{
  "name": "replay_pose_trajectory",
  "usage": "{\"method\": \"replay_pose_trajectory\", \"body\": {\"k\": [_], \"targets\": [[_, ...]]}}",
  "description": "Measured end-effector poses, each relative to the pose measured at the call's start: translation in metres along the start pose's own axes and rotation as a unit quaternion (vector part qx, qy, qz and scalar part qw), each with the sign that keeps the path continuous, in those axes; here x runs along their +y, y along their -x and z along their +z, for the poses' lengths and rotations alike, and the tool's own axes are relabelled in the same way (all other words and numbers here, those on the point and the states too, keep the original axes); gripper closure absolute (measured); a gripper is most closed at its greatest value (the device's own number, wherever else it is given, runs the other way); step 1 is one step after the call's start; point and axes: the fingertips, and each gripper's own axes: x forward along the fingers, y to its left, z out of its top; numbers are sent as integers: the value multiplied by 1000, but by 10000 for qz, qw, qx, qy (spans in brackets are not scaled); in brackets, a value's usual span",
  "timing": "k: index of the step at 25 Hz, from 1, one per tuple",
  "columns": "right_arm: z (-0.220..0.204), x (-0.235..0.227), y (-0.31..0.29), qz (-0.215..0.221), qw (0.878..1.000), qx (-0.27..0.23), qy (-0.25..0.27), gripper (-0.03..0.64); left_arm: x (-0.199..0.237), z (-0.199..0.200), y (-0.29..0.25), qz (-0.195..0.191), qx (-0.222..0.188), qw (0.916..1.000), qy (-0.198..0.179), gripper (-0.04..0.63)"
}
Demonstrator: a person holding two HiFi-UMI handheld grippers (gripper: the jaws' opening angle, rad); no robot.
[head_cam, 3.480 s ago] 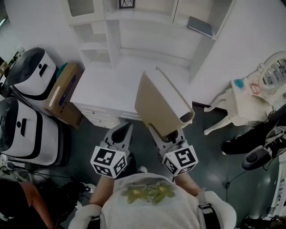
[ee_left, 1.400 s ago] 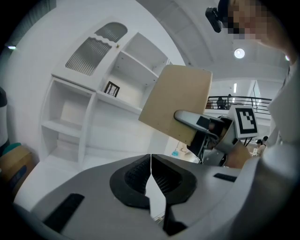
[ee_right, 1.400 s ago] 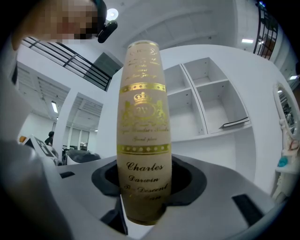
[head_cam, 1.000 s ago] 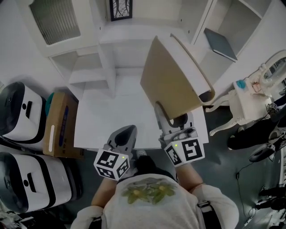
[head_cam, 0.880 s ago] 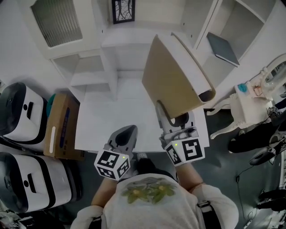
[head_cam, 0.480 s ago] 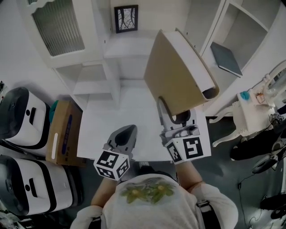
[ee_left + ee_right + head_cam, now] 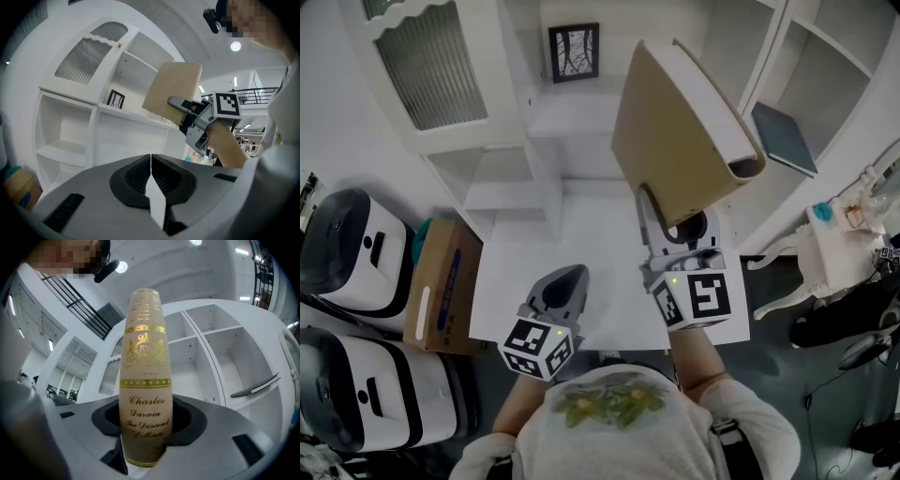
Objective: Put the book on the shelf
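**Aloft, a tan book gripped before the white shelves**

The right gripper has the book clamped at its lower end, and its fingers stand wide apart, pressed on either cover. The book is off every surface. It is raised above the white tabletop and tilts up toward the shelf unit. In the right gripper view its spine faces the camera, with gilt lettering that reads "Charles Darwin, The Descent of Man". Open white compartments lie behind it.

The left gripper hangs lower, over the near part of the tabletop. Its fingers are closed together with nothing between them.

A dark flat book lies in a compartment on the right side of the shelf unit. A small framed picture stands on a ledge at the back. A cardboard box sits on the floor just beside the tabletop's left edge.
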Motion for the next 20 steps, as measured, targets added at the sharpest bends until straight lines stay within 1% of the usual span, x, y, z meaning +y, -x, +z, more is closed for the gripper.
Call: {"method": "replay_pose_trajectory", "body": {"k": [3, 9, 16, 20], "targets": [[1, -4, -11, -45, 10000, 18, -15, 391, 4, 3, -3, 40, 8, 10000, 13, 565], [-5, -7, -28, -61, 9997, 241, 3, 391, 13, 14, -5, 114, -15, 9999, 7, 565], [-8, -12, -45, -35, 9998, 206, 8, 391, 20, 19, -15, 148, -21, 9999, -6, 565], [-15, -19, -54, -113, 9994, 317, 23, 391, 25, 19, -18, 209, 6, 9998, -33, 565]]}}
